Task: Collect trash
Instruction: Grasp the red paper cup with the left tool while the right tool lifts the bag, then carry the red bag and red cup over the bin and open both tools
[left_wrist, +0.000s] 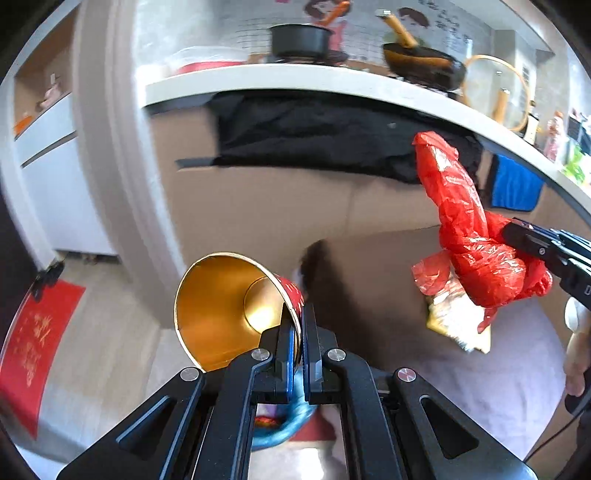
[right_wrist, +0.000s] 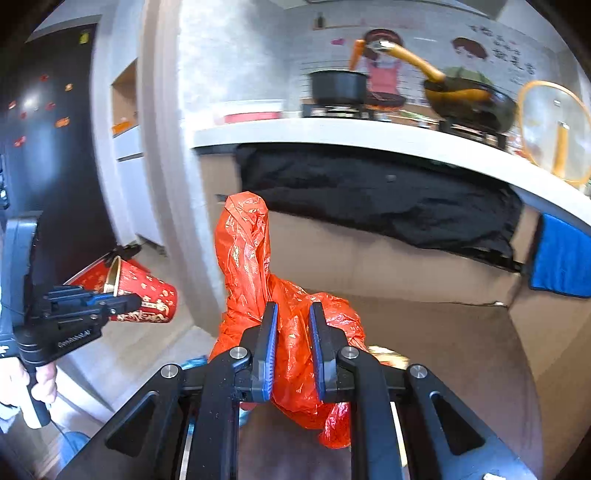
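My left gripper (left_wrist: 298, 314) is shut on the rim of a red paper cup (left_wrist: 225, 306) with a gold inside, held on its side in the air. The cup also shows in the right wrist view (right_wrist: 144, 295), with the left gripper (right_wrist: 129, 301) clamped on it. My right gripper (right_wrist: 293, 317) is shut on a crumpled red plastic bag (right_wrist: 255, 273), which stands up above the fingers. In the left wrist view the bag (left_wrist: 465, 229) hangs from the right gripper (left_wrist: 517, 230), with a yellowish wrapper (left_wrist: 458, 321) below it.
An open cardboard box (right_wrist: 424, 332) lies below and ahead of both grippers. Behind it runs a white counter (right_wrist: 369, 136) with a black pot (right_wrist: 338, 86) and a pan (right_wrist: 469, 99). A black cloth (right_wrist: 369, 199) and a blue cloth (right_wrist: 561, 254) hang from the counter. A red mat (left_wrist: 37, 343) lies on the floor at the left.
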